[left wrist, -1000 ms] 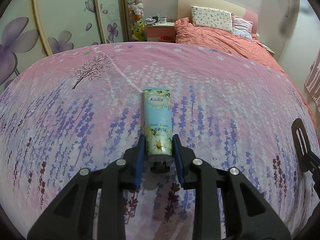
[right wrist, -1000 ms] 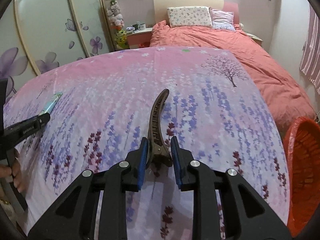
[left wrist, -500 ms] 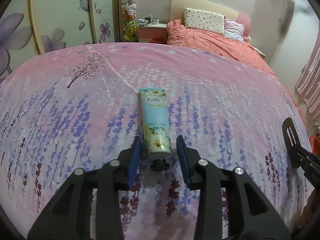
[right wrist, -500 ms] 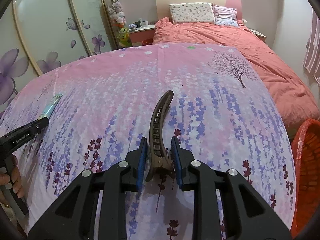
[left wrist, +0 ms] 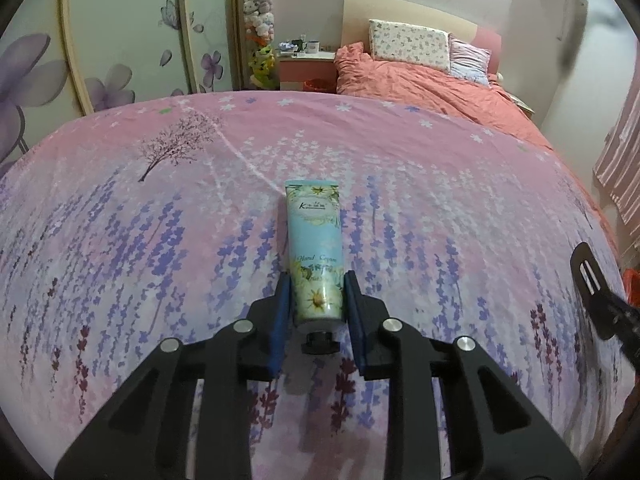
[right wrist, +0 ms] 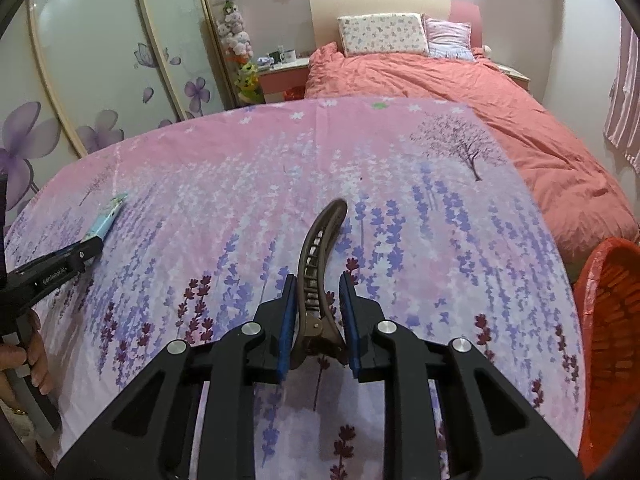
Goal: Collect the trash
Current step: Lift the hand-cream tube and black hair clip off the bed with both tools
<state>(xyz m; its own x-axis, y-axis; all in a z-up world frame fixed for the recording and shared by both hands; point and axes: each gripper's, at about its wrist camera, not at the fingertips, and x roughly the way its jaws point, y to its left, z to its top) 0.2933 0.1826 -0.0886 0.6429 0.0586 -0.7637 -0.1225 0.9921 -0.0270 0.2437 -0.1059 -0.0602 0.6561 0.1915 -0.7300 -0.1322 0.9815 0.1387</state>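
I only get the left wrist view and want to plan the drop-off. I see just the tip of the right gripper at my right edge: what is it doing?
Observer: The right gripper has a brown hair clip between its pads, which seem to press on its hinge end.
Operator: Which way does the clip lie?
Observer: It points away from the camera, and its curved tip is over the floral sheet.
Operator: Any bin nearby?
Observer: A red basket stands beyond the sheet's edge, to the right of that gripper.
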